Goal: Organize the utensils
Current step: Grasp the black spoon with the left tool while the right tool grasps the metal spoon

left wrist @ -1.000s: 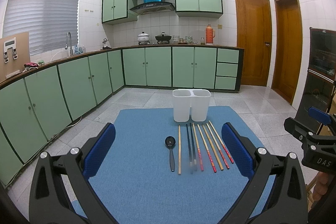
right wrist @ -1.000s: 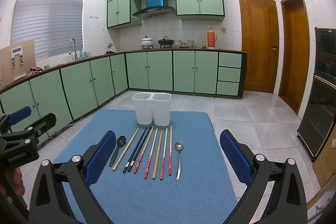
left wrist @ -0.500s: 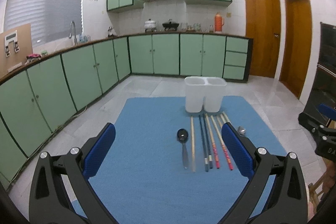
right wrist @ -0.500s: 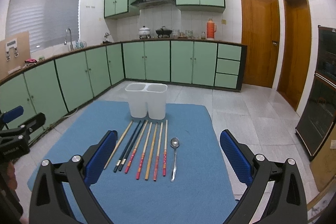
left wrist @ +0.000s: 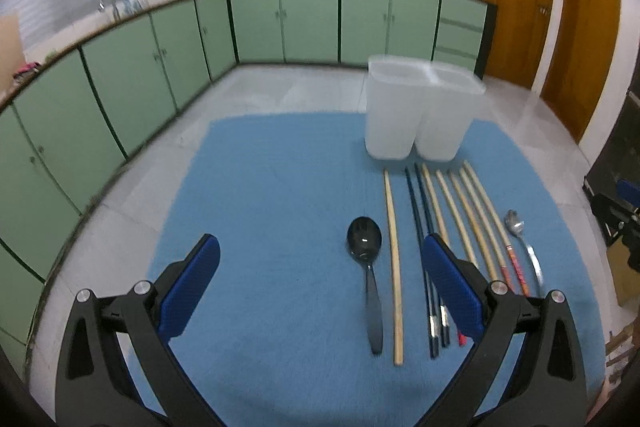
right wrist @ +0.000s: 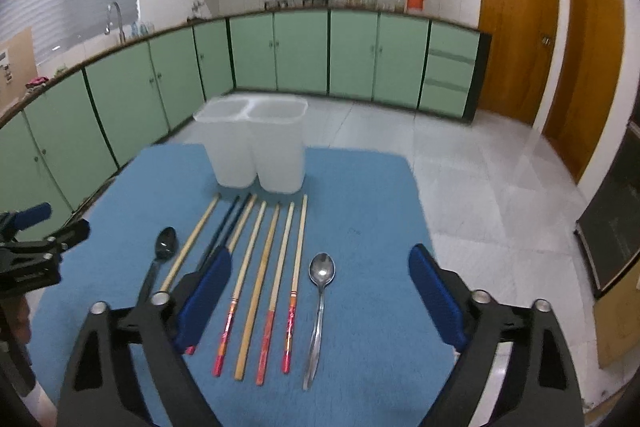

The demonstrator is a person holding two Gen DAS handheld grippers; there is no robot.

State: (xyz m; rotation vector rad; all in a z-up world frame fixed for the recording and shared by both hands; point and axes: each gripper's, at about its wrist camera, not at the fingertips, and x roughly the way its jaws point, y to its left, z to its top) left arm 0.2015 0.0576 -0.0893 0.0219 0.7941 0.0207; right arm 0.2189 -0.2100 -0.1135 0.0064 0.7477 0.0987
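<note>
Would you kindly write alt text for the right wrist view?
An open right gripper hovers over a blue mat above a silver spoon and a row of chopsticks, with a white two-compartment holder behind them.

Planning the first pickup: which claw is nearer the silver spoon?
Right. The silver spoon lies between the right claw's open fingers; the left claw frames the black spoon, several chopsticks away.
</note>
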